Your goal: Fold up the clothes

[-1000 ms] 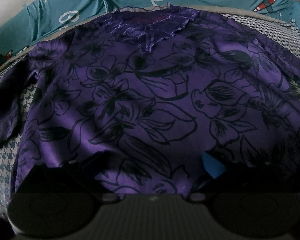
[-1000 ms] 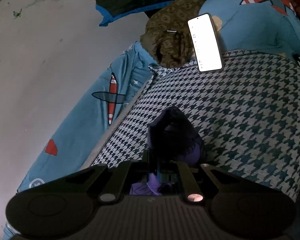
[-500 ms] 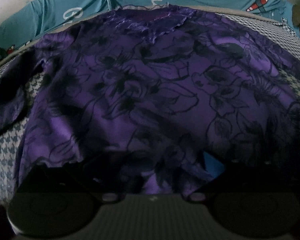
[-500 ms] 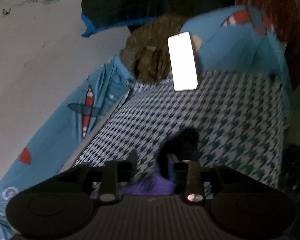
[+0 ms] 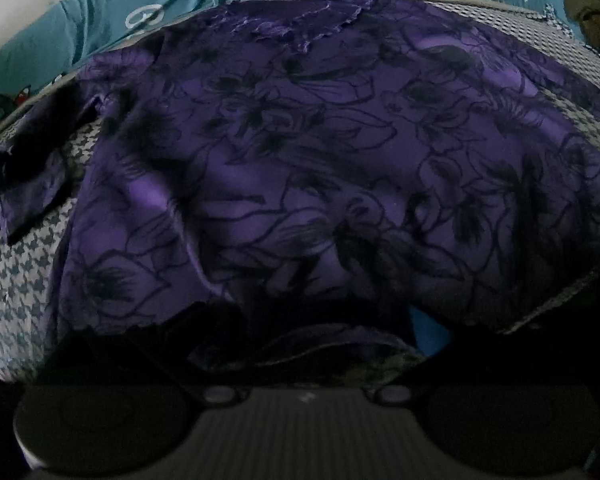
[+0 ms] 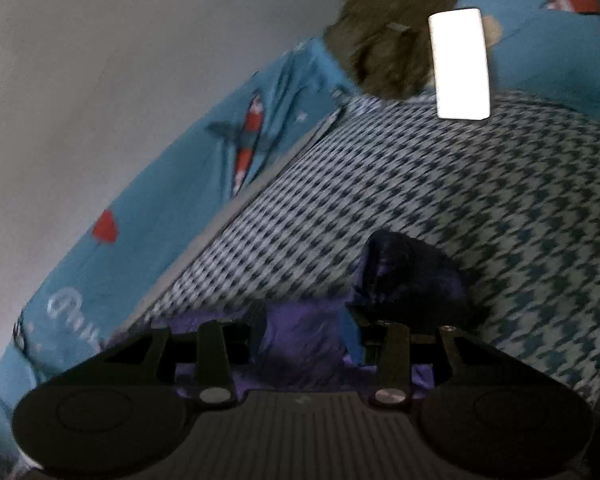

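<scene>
Over the last second our right tongs [image 6: 306,344] have gone from pinching a dark bunch of the purple top [image 5: 320,168] to standing spread, with the cloth lying loose between the fingers. The near hem in the left view has meanwhile lifted and curled towards the lens. We judge that one end of the top has just been let go while the other is being gathered, so a fold is in hand rather than finished.

The left view shows the whole top spread flat over the checked blanket [image 5: 16,280] on the bed, neckline towards the far edge, a sleeve [image 5: 28,184] lying out at the left edge. Our left tongs [image 5: 306,344] are lost in shadow under the hem; we cannot tell whether they grip it.

The right view shows only a dark end of the top, but adds the lit phone [image 6: 460,64] and a brown bundle [image 6: 380,56] at the far corner, and the aeroplane-print sheet [image 6: 148,240] alongside.
</scene>
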